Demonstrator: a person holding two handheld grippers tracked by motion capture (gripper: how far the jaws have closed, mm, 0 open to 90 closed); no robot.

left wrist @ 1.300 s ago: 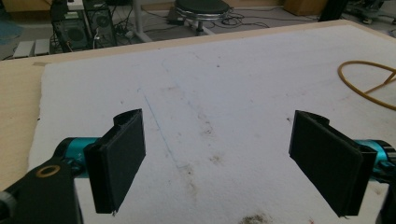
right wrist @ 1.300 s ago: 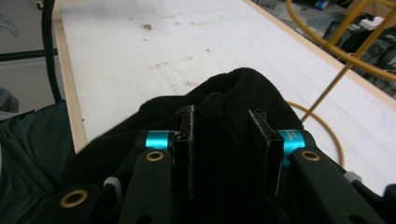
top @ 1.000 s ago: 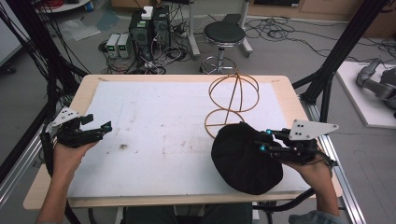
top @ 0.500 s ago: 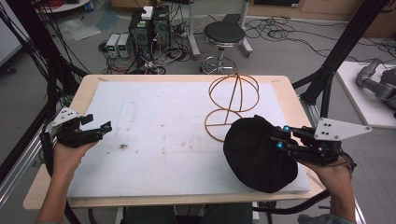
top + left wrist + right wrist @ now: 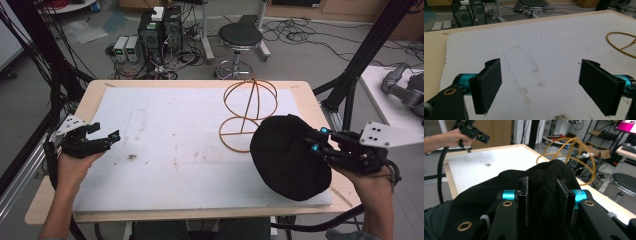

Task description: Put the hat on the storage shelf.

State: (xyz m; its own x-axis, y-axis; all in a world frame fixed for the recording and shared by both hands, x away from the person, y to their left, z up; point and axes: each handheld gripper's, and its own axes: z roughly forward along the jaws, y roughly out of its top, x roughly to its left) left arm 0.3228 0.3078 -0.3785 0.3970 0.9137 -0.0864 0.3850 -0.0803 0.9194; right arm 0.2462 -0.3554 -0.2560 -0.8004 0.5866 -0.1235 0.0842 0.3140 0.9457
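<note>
Here right gripper (image 5: pixel 545 202) pinches black hat (image 5: pixel 287 155)

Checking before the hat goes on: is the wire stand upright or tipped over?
Upright. The wire stand rests its ring base flat on the white mat, dome frame rising above it.

Hat (image 5: pixel 287 157) right of wire stand (image 5: pixel 249 112), on table (image 5: pixel 165 135).

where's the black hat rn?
In the high view the black hat is at the table's right near corner, pinched in the right gripper, just right of and in front of the wire hat stand.
</note>
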